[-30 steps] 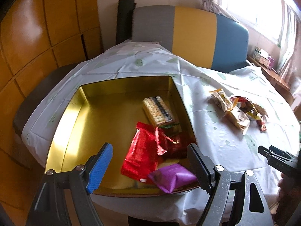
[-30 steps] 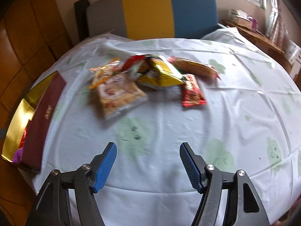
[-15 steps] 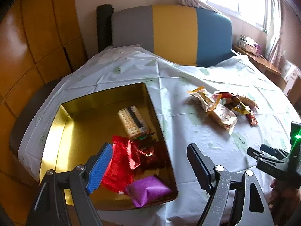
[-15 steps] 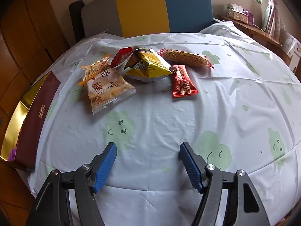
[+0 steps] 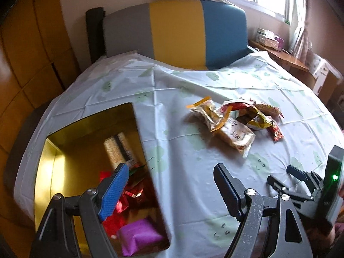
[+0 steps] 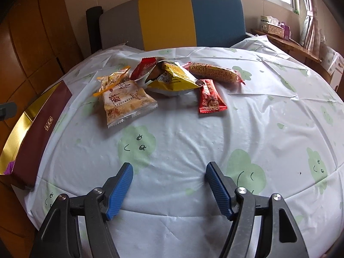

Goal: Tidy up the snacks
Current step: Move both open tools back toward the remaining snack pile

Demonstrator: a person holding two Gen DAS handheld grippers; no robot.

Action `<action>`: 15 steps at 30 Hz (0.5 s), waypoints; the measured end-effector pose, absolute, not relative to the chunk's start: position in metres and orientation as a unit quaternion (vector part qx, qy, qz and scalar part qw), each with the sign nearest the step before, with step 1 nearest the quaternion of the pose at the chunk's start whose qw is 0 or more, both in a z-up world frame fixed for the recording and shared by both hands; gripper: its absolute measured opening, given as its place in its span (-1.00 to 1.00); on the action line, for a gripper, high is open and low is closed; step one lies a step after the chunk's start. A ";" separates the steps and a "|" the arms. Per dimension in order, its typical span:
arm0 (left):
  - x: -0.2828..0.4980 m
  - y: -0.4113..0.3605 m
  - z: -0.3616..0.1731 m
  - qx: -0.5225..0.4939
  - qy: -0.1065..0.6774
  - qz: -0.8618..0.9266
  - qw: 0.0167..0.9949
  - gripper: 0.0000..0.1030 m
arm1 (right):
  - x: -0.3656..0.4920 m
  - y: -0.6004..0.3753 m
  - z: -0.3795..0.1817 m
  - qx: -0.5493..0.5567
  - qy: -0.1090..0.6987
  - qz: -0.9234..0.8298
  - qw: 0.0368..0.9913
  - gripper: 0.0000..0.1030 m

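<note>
The loose snack pile (image 6: 167, 83) lies on the bench (image 6: 215, 139) well apart from the gold box (image 5: 90, 150), on the window side of it. Several packets overlap there: the yellow bag (image 6: 174, 79) rests across its neighbours and the beige cracker packet (image 6: 124, 103) sits closest to the box. A gripper closing on 1 packet may drag or flip the ones touching it, and the slick wrappers could slip from the pads. The plastic tablecloth (image 6: 268, 111) is wrinkled, so a low approach may snag it and shift the whole pile. The box already holds red packets (image 5: 129, 195), a purple packet (image 5: 139, 236) and a biscuit pack (image 5: 117, 148) crowded toward its near end, so a careless drop could land on the rim.

The left gripper (image 5: 169, 190) points steeply down over the box's pile-side edge, jaws standing well apart with nothing between them. The right gripper (image 6: 169, 188) also tilts steeply down, over bare cloth short of the pile and far from the box; its jaws are likewise wide and empty.
</note>
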State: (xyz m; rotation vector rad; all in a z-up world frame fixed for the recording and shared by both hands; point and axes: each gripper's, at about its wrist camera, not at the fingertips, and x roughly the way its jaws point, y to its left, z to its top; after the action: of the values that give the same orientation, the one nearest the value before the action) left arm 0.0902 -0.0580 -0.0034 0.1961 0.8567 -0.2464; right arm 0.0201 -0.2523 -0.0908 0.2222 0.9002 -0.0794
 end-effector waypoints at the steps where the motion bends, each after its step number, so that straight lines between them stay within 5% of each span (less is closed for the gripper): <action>1: 0.096 -0.063 -0.004 0.092 0.418 -0.125 0.895 0.58 | 0.020 -0.251 -0.091 0.103 0.433 -0.039 0.895 0.41; 15: 0.200 -0.112 -0.029 -0.018 0.511 -0.151 0.846 0.49 | 0.016 -0.251 -0.094 0.108 0.411 -0.017 0.905 0.58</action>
State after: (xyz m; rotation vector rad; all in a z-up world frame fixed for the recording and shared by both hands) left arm 0.2003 -0.1118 -0.0291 -0.0381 1.0788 -0.3176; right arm 0.0161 -0.2514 -0.0939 0.2230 0.8497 -0.0356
